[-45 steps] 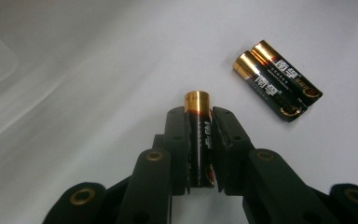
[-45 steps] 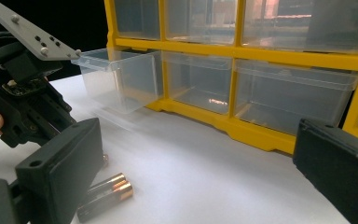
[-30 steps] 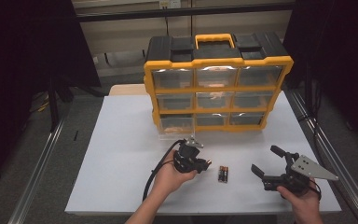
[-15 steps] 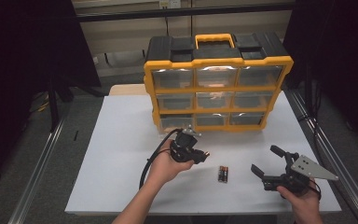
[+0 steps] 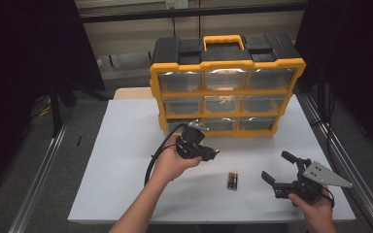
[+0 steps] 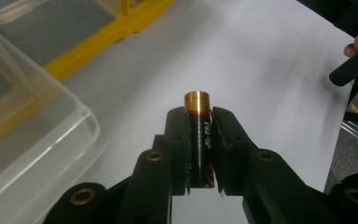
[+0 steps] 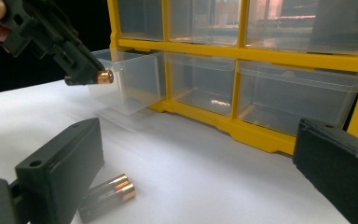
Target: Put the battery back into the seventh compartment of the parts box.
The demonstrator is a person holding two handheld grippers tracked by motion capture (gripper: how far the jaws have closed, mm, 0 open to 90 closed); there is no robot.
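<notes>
The left claw (image 5: 212, 154) has risen, clamping a battery (image 6: 199, 135) (right claw (image 5: 278, 167) gapes wide).

A white table (image 5: 126, 160) carries a yellow drawer organizer (image 5: 226, 87) and two batteries (image 5: 232, 181).

A black battery (image 6: 199, 140) with a copper-coloured cap was clamped lengthwise between the left gripper's (image 6: 199, 154) jaws, cap protruding, held above the desk (image 5: 126, 160) just beside the pulled-out clear drawer (image 7: 130, 81).
</notes>
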